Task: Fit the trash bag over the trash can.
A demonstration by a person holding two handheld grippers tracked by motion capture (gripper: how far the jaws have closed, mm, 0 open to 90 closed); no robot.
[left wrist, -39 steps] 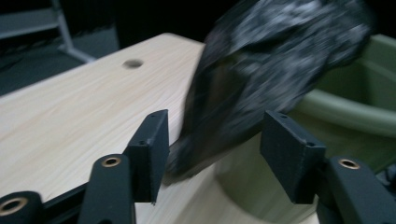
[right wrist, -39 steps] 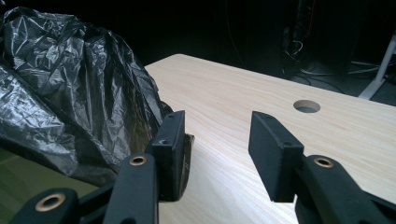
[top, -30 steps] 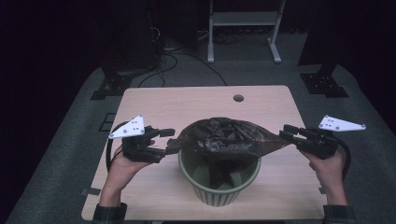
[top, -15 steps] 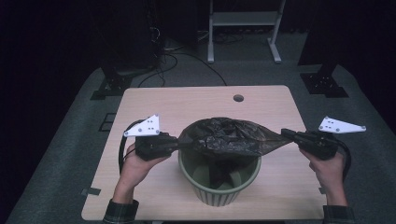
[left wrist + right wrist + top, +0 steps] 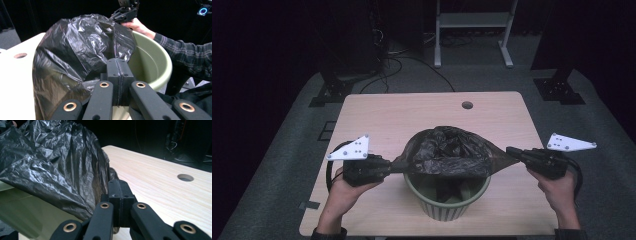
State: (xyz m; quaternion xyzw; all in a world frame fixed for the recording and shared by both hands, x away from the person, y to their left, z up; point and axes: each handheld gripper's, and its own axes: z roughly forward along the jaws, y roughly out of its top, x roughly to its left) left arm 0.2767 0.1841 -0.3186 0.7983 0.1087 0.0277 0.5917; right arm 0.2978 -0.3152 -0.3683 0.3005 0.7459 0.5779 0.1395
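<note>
While the black bin bag (image 5: 447,152) hangs stretched over the green bin (image 5: 447,197), each gripper pinches one side of its rim. The left gripper (image 5: 388,167) holds the bag's left edge, its jaws pressed together on the plastic; in the left gripper view the two black jaws meet flat against each other with the crinkled film bunched just in front of them. The right gripper (image 5: 512,151) holds the opposite edge, drawn out to a point well to the right of the bin's rim, and in the right gripper view its jaws are likewise pressed tight, with a fold of bag caught at their left side. Between the two grips the bag's mouth is pulled wide, and its loose body mounds up above the bin's opening rather than sinking inside. The bin stands upright near the front edge of the table (image 5: 422,115), roughly midway between the person's hands. The left hand (image 5: 343,192) and the right hand (image 5: 557,185) come in from the bottom, each wrapped around its gripper's handle. A small round hole (image 5: 467,105) sits in the tabletop behind the bin.
</note>
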